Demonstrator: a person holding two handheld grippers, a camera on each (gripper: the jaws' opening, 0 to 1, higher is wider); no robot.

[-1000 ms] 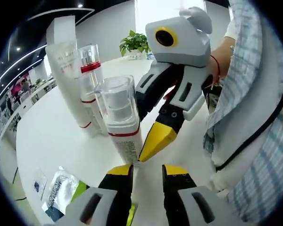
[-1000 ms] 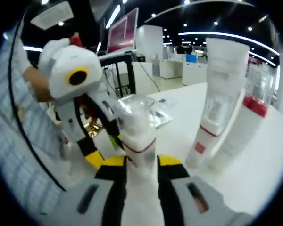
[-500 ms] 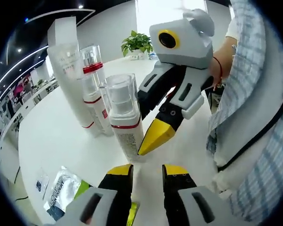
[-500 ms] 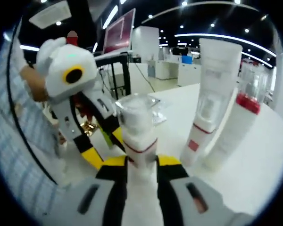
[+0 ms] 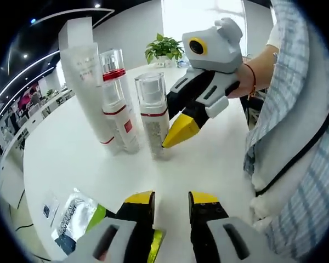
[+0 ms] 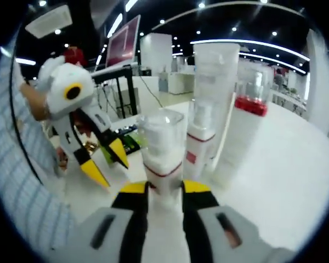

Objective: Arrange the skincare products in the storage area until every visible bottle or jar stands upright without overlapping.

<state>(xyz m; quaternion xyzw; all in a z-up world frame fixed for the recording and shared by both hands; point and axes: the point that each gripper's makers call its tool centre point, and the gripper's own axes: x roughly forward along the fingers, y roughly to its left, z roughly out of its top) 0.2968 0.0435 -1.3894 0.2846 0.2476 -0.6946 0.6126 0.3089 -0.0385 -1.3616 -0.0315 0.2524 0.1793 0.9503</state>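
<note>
A white pump bottle (image 5: 152, 118) with a clear cap and a red band stands upright on the round white table (image 5: 208, 159). My right gripper (image 5: 163, 143) comes in from the right and is shut on its lower body. In the right gripper view the same bottle (image 6: 162, 150) rises between the yellow-tipped jaws of that gripper (image 6: 164, 189). Just beside it stand a tall white tube (image 5: 83, 76), a red-collared bottle (image 5: 113, 71) and a shorter red-banded bottle (image 5: 122, 123), all upright. My left gripper (image 5: 171, 200) is open and holds nothing, a short way in front of the group.
Flat sachets (image 5: 71, 216) lie on the table at the lower left. A potted plant (image 5: 164, 48) stands at the far table edge. A person's checked shirt (image 5: 296, 137) is on the right. The left gripper (image 6: 107, 163) hangs open to the left of the held bottle.
The pump bottle, held by my right gripper, has moved in beside the other three products. My left gripper has drawn back from it, so the group looks smaller and farther.
</note>
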